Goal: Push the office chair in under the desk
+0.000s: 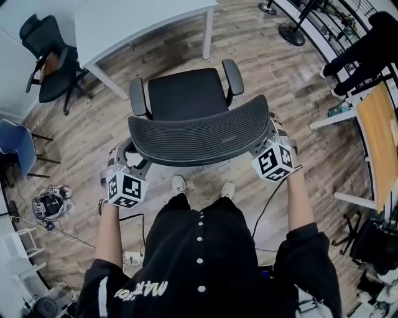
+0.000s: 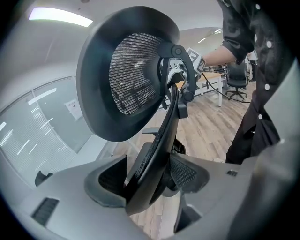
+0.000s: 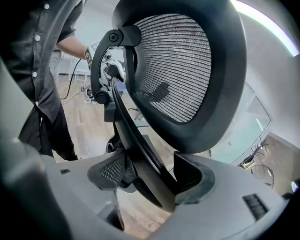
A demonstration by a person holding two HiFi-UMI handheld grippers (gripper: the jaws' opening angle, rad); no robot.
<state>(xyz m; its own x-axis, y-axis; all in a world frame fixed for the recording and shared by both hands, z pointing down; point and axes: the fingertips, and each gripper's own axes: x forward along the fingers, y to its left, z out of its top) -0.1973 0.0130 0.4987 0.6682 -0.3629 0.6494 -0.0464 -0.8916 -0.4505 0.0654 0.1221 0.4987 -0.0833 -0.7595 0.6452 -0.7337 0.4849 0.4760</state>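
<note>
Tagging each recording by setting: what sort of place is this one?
Most likely an open-plan office: a mesh office chair faces a white desk, another black office chair stands at the left, and a wooden-topped desk at the right.

I have the black office chair upright at 12 o'clock, its curved mesh backrest nearest me and its seat and two armrests facing away. The white tabletop lies beyond at 11 o'clock. The seat's front edge stands near the tabletop, apart and not under it.
</note>
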